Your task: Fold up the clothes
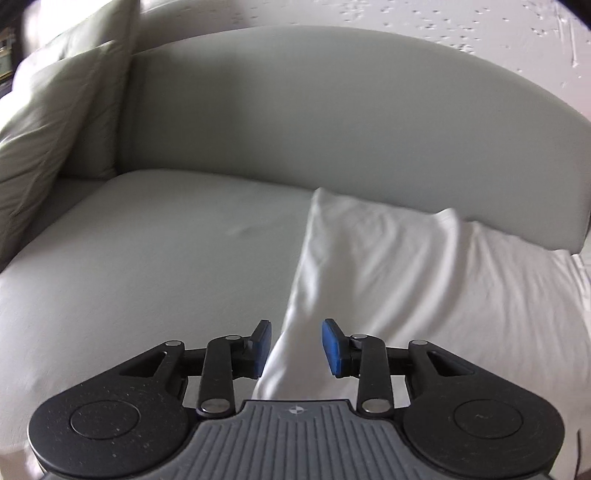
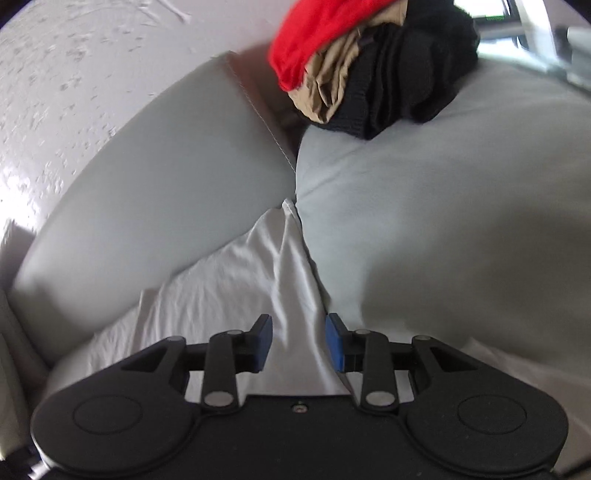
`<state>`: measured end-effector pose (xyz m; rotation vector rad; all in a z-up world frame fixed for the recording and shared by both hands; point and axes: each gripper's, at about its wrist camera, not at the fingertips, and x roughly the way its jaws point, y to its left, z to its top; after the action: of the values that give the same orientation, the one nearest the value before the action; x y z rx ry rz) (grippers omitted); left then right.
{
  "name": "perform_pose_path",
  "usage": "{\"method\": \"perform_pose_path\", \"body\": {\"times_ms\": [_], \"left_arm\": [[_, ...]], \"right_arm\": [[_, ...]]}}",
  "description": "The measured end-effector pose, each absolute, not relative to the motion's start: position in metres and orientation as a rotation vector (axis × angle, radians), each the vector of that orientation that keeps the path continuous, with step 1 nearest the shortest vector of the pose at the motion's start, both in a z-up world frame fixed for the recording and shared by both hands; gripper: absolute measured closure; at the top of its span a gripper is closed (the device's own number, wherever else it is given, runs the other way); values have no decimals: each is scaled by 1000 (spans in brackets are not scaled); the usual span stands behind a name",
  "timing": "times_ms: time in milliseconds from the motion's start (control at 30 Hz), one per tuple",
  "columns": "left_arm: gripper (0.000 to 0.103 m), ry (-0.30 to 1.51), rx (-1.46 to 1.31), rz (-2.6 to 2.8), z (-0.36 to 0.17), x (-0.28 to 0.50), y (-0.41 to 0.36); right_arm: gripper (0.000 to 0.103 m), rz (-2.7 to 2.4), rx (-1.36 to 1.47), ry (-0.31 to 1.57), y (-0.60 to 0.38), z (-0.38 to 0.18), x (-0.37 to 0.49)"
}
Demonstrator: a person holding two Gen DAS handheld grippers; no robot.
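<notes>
A white garment [image 1: 388, 280] lies spread on the grey sofa seat [image 1: 147, 258], reaching back to the backrest. In the left wrist view its left edge runs down between the blue pads of my left gripper [image 1: 298, 347], whose jaws stand apart without pressing the cloth. In the right wrist view the same white garment [image 2: 236, 288] lies against the sofa backrest [image 2: 147, 192], and its right edge passes under my right gripper [image 2: 299, 343]. That gripper is also open, with cloth showing in the gap between its pads.
A pile of clothes, red [image 2: 314, 33], tan [image 2: 332, 81] and black [image 2: 406, 70], sits at the far end of the seat. Grey cushions [image 1: 55, 122] lean in the sofa's left corner. A textured pale wall [image 1: 406, 22] rises behind the backrest.
</notes>
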<state>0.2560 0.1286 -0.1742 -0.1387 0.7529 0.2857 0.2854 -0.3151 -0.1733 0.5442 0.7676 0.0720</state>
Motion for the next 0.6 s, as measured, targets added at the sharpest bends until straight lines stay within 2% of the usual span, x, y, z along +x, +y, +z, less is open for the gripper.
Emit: {"method": "perform_pose_path", "body": {"times_ms": [167,367,600], "left_arm": [[67,726,-188,252,-162,296,134],[66,776,-333,219,-180,315,136],[64,879,-237,142,-197,328,115]], "right_arm": [[72,93,557,773,-311,-169,347],[71,30,504,826,-312,-176,427],[85,62,399,875,-305,-201,484]]}}
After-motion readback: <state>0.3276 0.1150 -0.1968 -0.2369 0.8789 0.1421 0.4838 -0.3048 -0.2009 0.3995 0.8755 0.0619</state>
